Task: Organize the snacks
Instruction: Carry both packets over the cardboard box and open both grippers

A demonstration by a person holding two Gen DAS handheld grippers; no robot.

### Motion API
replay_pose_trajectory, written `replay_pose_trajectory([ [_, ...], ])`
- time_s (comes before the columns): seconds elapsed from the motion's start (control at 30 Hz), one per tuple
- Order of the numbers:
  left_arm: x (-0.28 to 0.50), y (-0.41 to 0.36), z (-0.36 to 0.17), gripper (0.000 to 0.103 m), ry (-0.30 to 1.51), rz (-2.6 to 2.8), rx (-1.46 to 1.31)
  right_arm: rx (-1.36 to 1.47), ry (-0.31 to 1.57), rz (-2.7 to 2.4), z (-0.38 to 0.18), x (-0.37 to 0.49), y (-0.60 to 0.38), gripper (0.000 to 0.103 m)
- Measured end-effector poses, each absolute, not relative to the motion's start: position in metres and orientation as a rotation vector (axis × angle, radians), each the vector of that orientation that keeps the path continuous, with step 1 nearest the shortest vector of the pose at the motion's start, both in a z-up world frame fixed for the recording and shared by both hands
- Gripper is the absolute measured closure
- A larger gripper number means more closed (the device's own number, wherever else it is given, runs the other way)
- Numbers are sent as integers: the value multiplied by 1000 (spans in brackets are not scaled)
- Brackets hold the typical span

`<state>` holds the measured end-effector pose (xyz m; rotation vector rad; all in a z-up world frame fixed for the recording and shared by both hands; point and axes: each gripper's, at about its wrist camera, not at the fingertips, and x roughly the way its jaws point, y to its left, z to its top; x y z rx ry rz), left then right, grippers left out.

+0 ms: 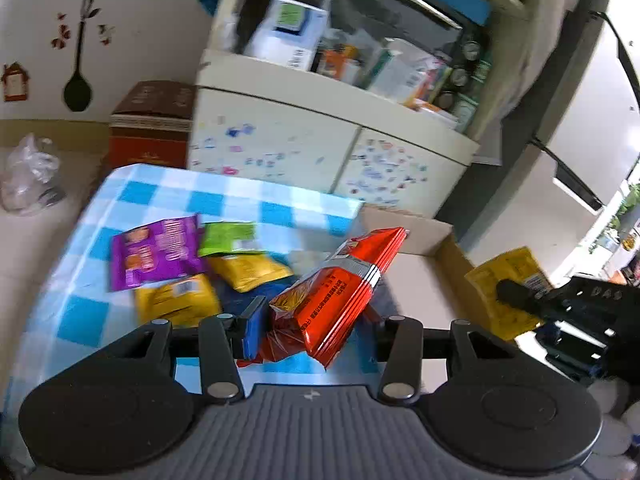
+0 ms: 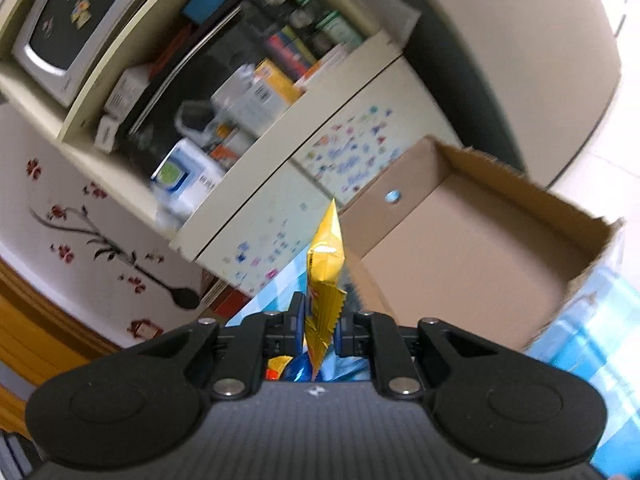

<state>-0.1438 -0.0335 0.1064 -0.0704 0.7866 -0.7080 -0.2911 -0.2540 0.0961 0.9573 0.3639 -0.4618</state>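
1. Your left gripper (image 1: 310, 322) is closed partway on a red packet (image 1: 344, 292), pinched at one end. The packet sticks up and leans toward the cardboard box (image 1: 416, 276).

2. Your right gripper (image 2: 320, 330) is closed tight on the crimped edge of a yellow packet (image 2: 325, 276). You hold it edge-on in the air, just beside the box's near left corner.

3. The box (image 2: 460, 252) is open-topped, shallow and plain brown, with thin walls and a ragged cut rim. Nothing shows inside it.

4. Risk: both packets are glossy, slippery film gripped only at an edge. A quick swing could let one slide out and drop short of the box.

5. Risk: the right gripper sits at the box's right in the left view. If you bring both packets in together, the grippers may bump.

6. Risk: the light box could slide if a packet or finger catches its rim.

7. Left of the box, on the blue-and-white checked cloth (image 1: 132, 194), lie a purple packet (image 1: 154, 252), a green packet (image 1: 228, 238) and two more yellow ones (image 1: 248, 270) (image 1: 176, 300). All are soft, flat, puffy pouches. The frames are blurred, so finer print is unreadable.
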Motion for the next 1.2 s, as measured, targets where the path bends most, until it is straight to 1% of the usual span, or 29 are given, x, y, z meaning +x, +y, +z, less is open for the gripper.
replay_pose_trajectory([
  [0.37, -158, -96, 113, 51, 815, -822, -83, 986, 330, -545, 88, -309, -276, 90],
  [0.67, -160, -138, 104, 51, 863, -875, -82, 995, 317, -605, 84, -314, -287, 90],
  [1.0, -156, -165, 90, 51, 918, -879, -90, 1025, 318, -660, 77, -312, -297, 89],
  [1.07, -156, -170, 88, 51, 919, -881, -78, 1023, 325, -668, 75, -310, -299, 87],
  [1.1, -157, -173, 87, 50, 917, -885, -65, 1021, 337, -672, 74, -307, -299, 84],
  [1.17, -158, -178, 87, 46, 907, -876, -23, 1018, 351, -686, 70, -306, -300, 84],
  [1.2, -159, -181, 87, 44, 900, -874, 2, 1018, 352, -704, 68, -307, -300, 81],
])
